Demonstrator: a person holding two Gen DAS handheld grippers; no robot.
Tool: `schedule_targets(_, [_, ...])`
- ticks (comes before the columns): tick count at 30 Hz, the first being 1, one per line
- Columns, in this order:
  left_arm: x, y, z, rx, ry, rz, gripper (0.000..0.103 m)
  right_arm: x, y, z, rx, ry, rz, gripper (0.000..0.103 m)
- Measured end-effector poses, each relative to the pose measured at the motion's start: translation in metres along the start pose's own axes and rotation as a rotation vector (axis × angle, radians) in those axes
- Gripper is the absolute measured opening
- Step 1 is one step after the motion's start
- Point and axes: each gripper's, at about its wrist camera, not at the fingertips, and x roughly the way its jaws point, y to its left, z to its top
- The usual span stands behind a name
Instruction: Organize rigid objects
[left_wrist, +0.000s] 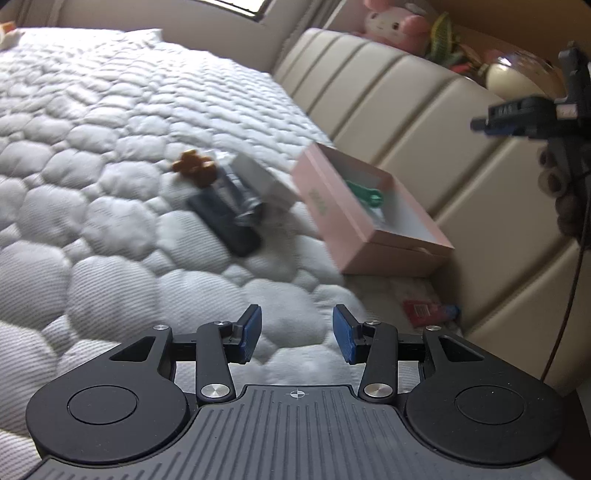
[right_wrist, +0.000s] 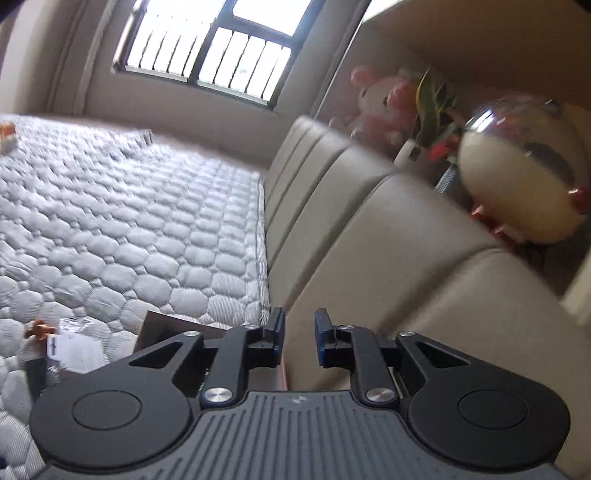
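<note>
Left gripper (left_wrist: 297, 334) hovering near over quilted mattress (left_wrist: 110, 177), fingers spread wide, gripping nothing; right gripper (right_wrist: 299, 338) hanging higher at right, narrow gap showing between fingers, nothing held; farther out, dark remote (left_wrist: 225, 221), clear wrapped item (left_wrist: 247, 199), white card (left_wrist: 264, 179) and brown toy (left_wrist: 195, 166) lying clustered left of pink box (left_wrist: 354, 236); green piece (left_wrist: 365, 192) sitting inside box; box resting against beige headboard (left_wrist: 424, 110); pink plush (left_wrist: 397, 24) sitting far behind.
</note>
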Motion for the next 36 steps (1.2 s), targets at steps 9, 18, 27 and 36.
schedule_targets(9, [0.007,-0.003,-0.004,0.032,-0.008,-0.005,0.046,0.01,0.015,-0.118,0.02,0.276,0.254,0.032])
schedule_targets(18, [0.033,-0.064,-0.012,0.262,0.005,-0.12,0.046,-0.032,0.007,-0.214,0.233,0.195,0.148,0.034])
schedule_targets(27, [0.13,-0.194,-0.006,0.724,0.185,-0.243,0.046,-0.09,0.015,-0.285,0.124,0.018,0.171,0.052])
schedule_targets(36, [0.203,-0.252,-0.025,0.951,0.316,-0.061,0.047,-0.093,0.014,-0.324,0.153,-0.034,0.256,0.054])
